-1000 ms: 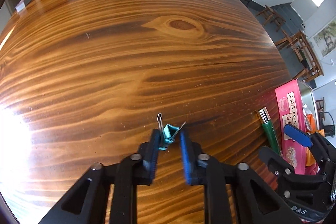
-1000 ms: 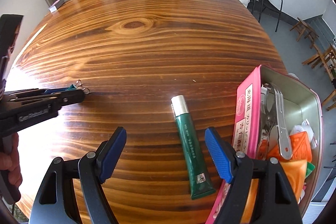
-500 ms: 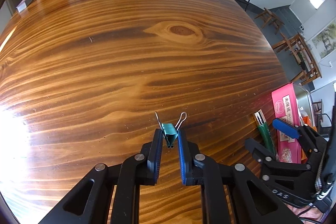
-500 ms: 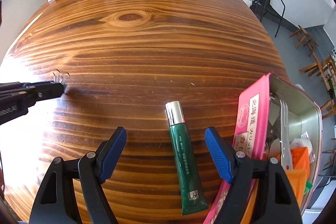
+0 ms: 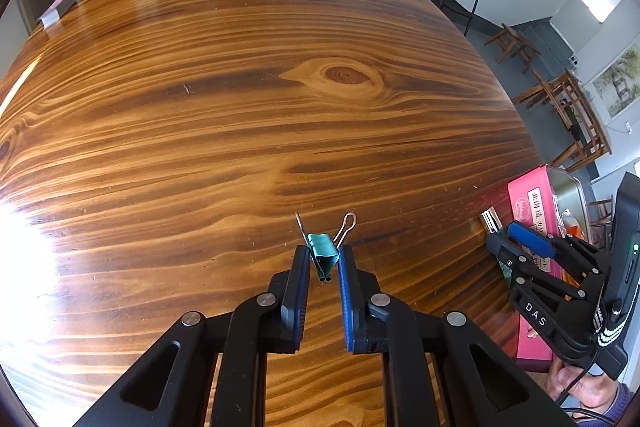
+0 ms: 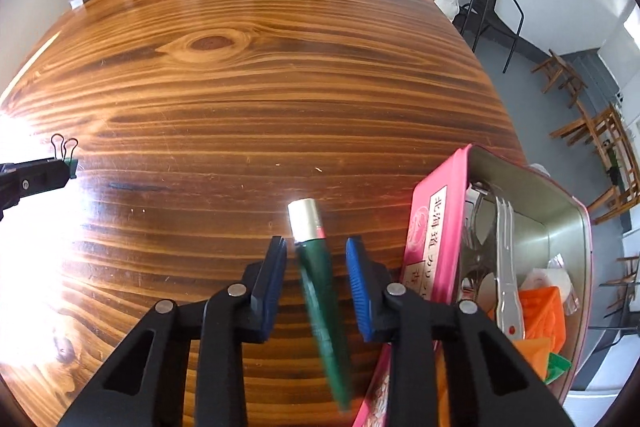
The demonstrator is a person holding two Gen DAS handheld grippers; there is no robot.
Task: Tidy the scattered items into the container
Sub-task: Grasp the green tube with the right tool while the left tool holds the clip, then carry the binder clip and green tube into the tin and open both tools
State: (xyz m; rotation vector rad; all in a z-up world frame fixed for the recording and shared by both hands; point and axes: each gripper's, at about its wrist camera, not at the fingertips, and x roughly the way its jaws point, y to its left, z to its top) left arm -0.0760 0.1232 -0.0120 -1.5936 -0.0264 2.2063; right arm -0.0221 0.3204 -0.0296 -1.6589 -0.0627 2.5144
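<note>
The right gripper (image 6: 316, 259) straddles the green tube (image 6: 320, 291); its blue pads have just been closing in from a wide spread and now stand close on either side of the tube's upper body, with a sliver of gap visible on each side, so I would not call it a grip yet. The tube lies on the wooden table (image 6: 280, 87) with its long axis running nearly along the gripper's own line, silver cap (image 6: 306, 219) pointing away from the camera and the flat crimped end back under the wrist; that alignment is what the coming pinch turns on, since the pads meet the narrow sides squarely. The pink tin (image 6: 434, 227), the container, sits just to the right of the tube, already holding cutlery and orange packets, so the right hand is plainly the nearer one for the drop. Compared with a second ago the tube sits more centred between the pads and blurs slightly, suggesting it is being nudged. Further left, the left gripper (image 5: 324, 259) is pressed together on the teal binder clip (image 5: 323, 253), wire handles sticking up beyond the pads; a second ago the clip sat crooked between looser pads, now it is held square and looks lifted off the wood, well apart from the tin (image 5: 532, 195)
</note>
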